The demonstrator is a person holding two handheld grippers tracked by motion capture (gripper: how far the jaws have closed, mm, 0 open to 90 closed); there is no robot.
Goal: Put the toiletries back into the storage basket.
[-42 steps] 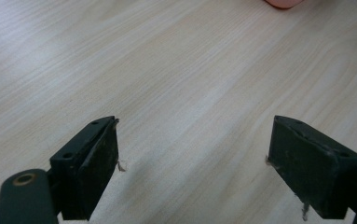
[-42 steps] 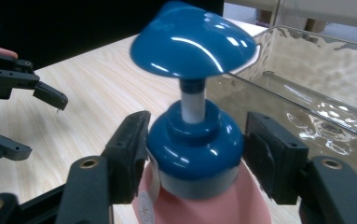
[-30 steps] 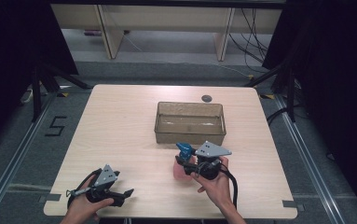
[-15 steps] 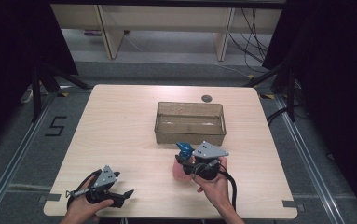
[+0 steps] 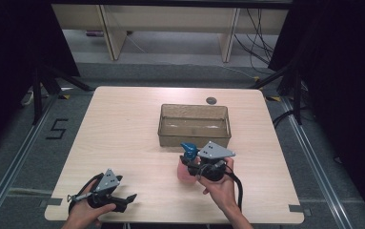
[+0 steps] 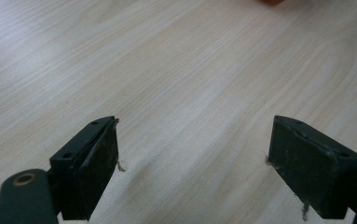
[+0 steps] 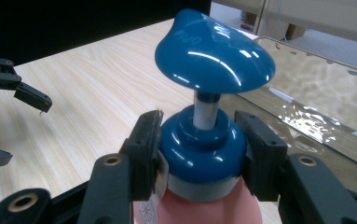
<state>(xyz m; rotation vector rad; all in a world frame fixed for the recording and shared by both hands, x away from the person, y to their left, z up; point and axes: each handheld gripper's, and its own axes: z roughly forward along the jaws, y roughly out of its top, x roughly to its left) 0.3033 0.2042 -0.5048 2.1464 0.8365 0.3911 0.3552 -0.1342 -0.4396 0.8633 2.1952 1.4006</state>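
Note:
A pink pump bottle [image 5: 186, 171] with a blue pump head [image 7: 213, 49] stands upright on the wooden table [image 5: 123, 124], just in front of a clear plastic bin [image 5: 194, 125]. My right gripper [image 5: 193, 162] is shut on the bottle's blue collar [image 7: 199, 154], one jaw on each side. Near the table's front left corner my left gripper [image 5: 128, 200] lies low and open, with only bare wood between its jaws in the left gripper view. That left gripper [image 7: 17, 121] also shows at the far left of the right gripper view.
The bin holds a shallow layer of water [image 7: 306, 121]. A small dark round cap [image 5: 211, 100] sits in the table near its far edge. Shelving legs [image 5: 111, 38] and cables [image 5: 261, 28] stand on the floor beyond the table.
The right gripper and the pump bottle have shifted slightly toward the front and left, away from the bin. The left gripper stays in place.

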